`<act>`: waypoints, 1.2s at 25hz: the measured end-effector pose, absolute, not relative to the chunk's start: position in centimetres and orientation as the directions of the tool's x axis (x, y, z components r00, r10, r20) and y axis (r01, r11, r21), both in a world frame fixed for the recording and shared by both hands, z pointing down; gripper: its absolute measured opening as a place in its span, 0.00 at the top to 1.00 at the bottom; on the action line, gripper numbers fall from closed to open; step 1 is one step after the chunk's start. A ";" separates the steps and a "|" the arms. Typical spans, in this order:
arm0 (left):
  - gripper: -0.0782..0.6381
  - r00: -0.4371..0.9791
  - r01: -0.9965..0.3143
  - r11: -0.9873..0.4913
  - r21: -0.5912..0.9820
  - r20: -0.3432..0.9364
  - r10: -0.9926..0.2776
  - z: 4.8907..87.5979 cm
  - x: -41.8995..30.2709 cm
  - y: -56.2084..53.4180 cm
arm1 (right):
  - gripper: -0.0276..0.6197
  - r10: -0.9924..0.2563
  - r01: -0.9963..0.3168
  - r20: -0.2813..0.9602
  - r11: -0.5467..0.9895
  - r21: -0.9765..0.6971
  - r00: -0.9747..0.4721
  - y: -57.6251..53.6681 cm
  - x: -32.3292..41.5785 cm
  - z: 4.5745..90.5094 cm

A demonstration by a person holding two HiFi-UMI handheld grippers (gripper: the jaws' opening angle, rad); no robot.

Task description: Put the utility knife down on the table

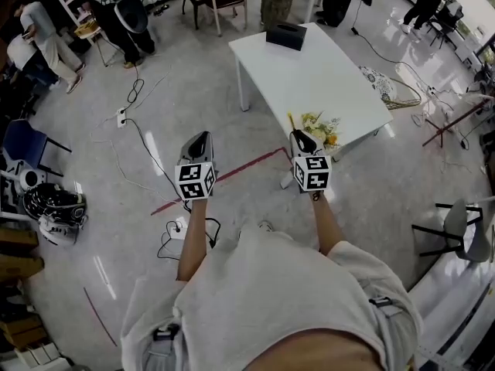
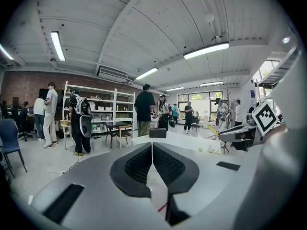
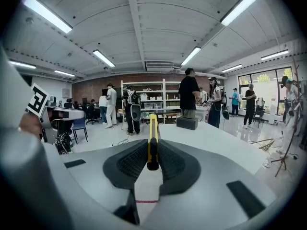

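Observation:
In the right gripper view a yellow utility knife [image 3: 153, 128] with a black butt stands on edge between the pads, pointing forward. My right gripper [image 3: 152, 145] is shut on it. From the head view the right gripper [image 1: 302, 139] hovers just off the near corner of the white table [image 1: 309, 68], and the knife's yellow tip [image 1: 291, 121] sticks out toward the tabletop. My left gripper [image 1: 198, 141] hangs over the floor left of the table. Its jaws [image 2: 152, 147] are shut, with nothing between the pads.
A black box [image 1: 286, 35] sits at the table's far end and a bunch of pale flowers [image 1: 322, 127] lies at the near corner. Cables and a power strip [image 1: 176, 227] trail over the floor by a red tape line [image 1: 224, 178]. Several people and chairs stand beyond.

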State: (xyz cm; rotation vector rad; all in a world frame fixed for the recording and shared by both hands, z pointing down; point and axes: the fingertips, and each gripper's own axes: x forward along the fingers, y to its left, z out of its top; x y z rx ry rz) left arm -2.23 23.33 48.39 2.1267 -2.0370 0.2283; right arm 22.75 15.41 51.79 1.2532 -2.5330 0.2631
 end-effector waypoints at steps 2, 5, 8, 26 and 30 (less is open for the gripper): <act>0.86 0.046 -0.999 -0.041 0.027 0.242 -0.969 48.4 -2.0 23.4 | 0.83 -0.738 -0.795 0.346 0.605 -0.041 -0.580 15.5 22.9 51.9; 0.86 0.041 -0.999 -0.036 0.027 0.243 -0.969 48.4 -1.8 23.3 | 0.83 -0.731 -0.788 0.343 0.613 -0.048 -0.590 15.5 22.9 51.8; 0.86 0.036 -0.999 -0.031 0.022 0.246 -0.969 48.4 -1.6 23.2 | 0.83 -0.725 -0.781 0.342 0.622 -0.046 -0.597 15.2 22.8 51.9; 0.86 0.000 -1.000 0.004 0.014 0.260 -0.966 49.2 0.6 21.4 | 0.83 -0.681 -0.747 0.377 0.663 -0.048 -0.628 12.9 23.8 53.4; 0.86 -0.009 -1.000 0.014 0.018 0.263 -0.965 49.6 0.1 20.6 | 0.83 -0.679 -0.747 0.379 0.663 -0.050 -0.629 11.9 23.4 53.6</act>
